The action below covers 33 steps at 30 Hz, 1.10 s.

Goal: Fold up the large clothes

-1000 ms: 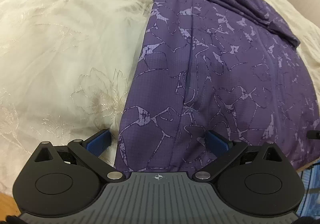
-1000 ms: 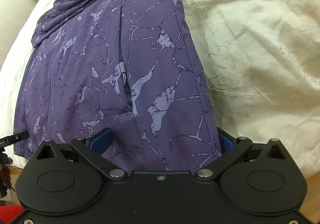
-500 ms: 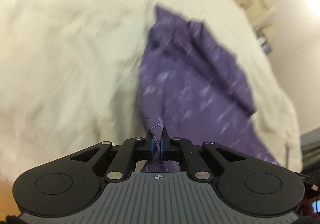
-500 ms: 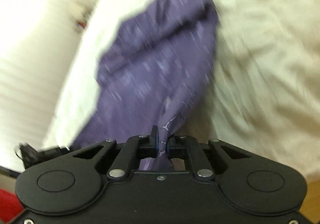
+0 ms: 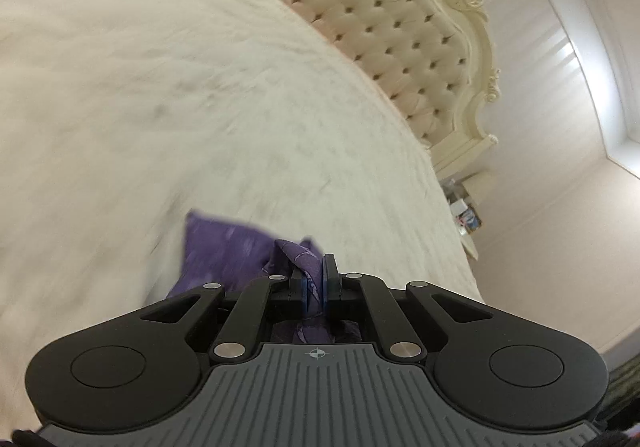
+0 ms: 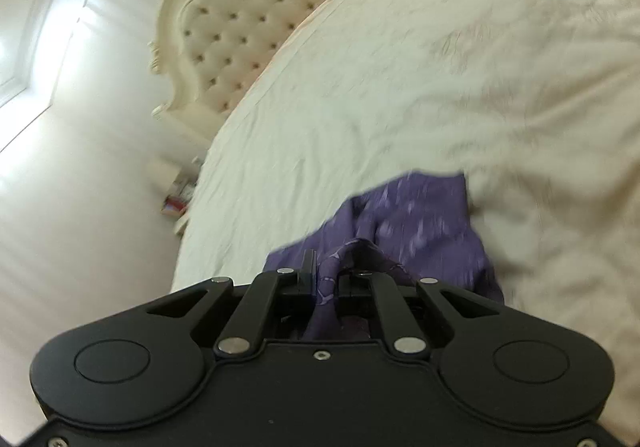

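A purple garment [image 5: 224,247] with a pale cracked pattern is lifted off the cream bedspread [image 5: 200,107]. My left gripper [image 5: 314,273] is shut on a bunched edge of the cloth, which sticks up between the blue pads. In the right wrist view the same purple garment [image 6: 420,223] hangs blurred below and ahead, and my right gripper [image 6: 326,267] is shut on another pinch of its edge. Both grippers point across the bed towards the headboard. Most of the garment is hidden under the gripper bodies.
A cream tufted headboard [image 5: 404,31] with carved trim stands at the far end of the bed. A bedside table with small items [image 5: 466,213] sits by it. The bedspread [image 6: 440,87] fills most of the right wrist view. Pale walls and a bright window [image 6: 24,47] lie beyond.
Both grippers went from open over the flat garment to shut on its near edge, then rose and tilted up, so the headboard came into view and the cloth lifted.
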Available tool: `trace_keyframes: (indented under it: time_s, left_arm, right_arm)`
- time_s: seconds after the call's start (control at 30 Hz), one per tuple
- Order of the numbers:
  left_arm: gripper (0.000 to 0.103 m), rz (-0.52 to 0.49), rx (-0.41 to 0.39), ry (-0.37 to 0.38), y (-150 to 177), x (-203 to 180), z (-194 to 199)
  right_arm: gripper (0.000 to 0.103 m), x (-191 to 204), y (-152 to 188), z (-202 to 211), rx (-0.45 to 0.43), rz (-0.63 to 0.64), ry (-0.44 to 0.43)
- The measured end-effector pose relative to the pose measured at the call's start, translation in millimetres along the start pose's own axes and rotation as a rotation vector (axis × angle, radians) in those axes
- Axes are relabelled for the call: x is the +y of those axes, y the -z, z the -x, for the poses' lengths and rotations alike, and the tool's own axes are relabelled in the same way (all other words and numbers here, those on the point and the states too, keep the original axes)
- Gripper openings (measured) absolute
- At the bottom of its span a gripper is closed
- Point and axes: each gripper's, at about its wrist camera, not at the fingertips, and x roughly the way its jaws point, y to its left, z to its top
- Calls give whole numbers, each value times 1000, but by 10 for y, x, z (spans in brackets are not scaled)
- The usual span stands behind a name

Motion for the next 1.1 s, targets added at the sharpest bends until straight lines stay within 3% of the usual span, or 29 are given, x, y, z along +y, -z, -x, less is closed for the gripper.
trace_keyframes:
  time_s: [0.23, 0.53, 0.77, 0.87, 1.0, 1.1]
  left_arm:
    - [6, 16, 16, -47, -221, -42, -627]
    - [9, 22, 101, -225, -263, 185, -1257]
    - [11, 46, 160, -299, -290, 363, -1550]
    - [12, 84, 175, -289, -289, 474, -1642]
    - [19, 155, 165, -214, -291, 625, -1632]
    - [32, 187, 141, -161, -290, 686, -1575]
  right_arm:
    - [14, -49, -355, -655, -5, -34, 109]
    - [14, -262, -595, -1438, 159, -10, 202]
    - [15, -372, -641, -1830, 229, 7, 231]
    - [18, -443, -639, -1938, 234, -15, 229]
    - [26, -521, -632, -1996, 222, -45, 208]
    - [38, -533, -627, -1970, 196, -58, 187]
